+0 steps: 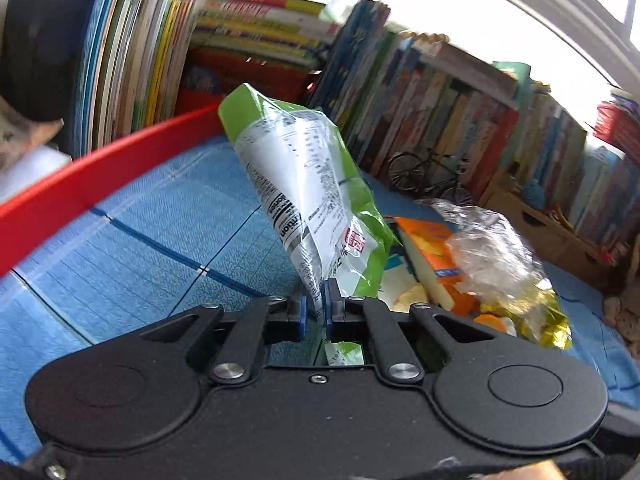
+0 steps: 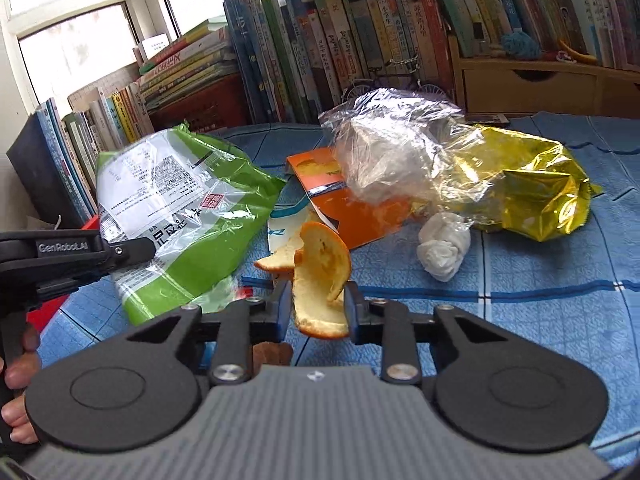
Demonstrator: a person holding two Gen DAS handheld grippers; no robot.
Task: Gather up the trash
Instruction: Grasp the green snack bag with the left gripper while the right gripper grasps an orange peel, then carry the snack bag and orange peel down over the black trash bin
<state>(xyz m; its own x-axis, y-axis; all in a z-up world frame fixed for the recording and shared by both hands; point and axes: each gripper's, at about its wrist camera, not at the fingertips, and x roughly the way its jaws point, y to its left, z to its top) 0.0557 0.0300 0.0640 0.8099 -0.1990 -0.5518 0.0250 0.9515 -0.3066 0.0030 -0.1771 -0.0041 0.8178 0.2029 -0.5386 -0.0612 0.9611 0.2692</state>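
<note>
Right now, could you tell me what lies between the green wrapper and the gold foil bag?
In the right wrist view, an orange carton and crumpled clear plastic.

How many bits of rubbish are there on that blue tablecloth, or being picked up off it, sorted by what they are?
Green snack bag, pinched by the left gripper: 1
Gold foil bag: 1
Clear crumpled plastic bag: 1
Orange carton: 1
White tissue wad: 1
Orange peel pieces: 2, one in the right gripper, one behind it
Total: 7
</note>
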